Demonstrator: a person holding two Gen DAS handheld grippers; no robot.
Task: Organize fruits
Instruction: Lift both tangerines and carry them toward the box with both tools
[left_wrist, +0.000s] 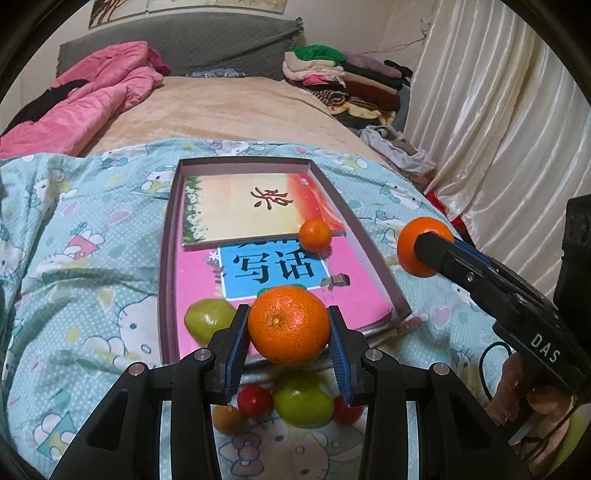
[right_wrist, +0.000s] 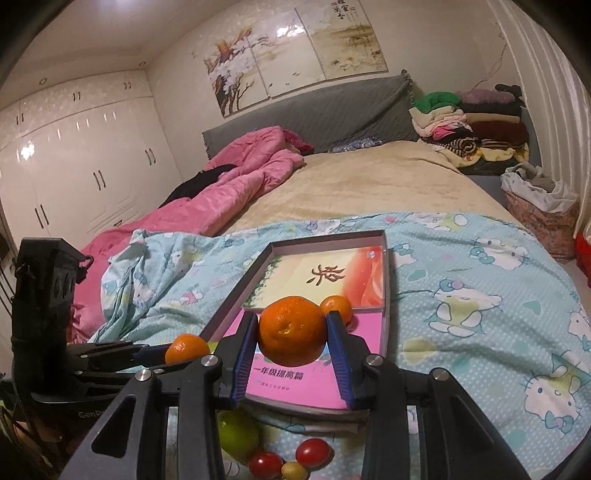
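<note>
Left tongs (left_wrist: 289, 325): gripping an orange (left_wrist: 289, 325) across its middle.
Right tongs (right_wrist: 291, 329): clasping another orange (right_wrist: 291, 329).
Handling: looking light, firm, rounded, probably rolling easily.

Warm, dim indoor light; glare on glossy wardrobe doors (right_wrist: 74, 155) (ceiling lamps reflected); fisheye-bent, dark-vignetted edges.
</note>
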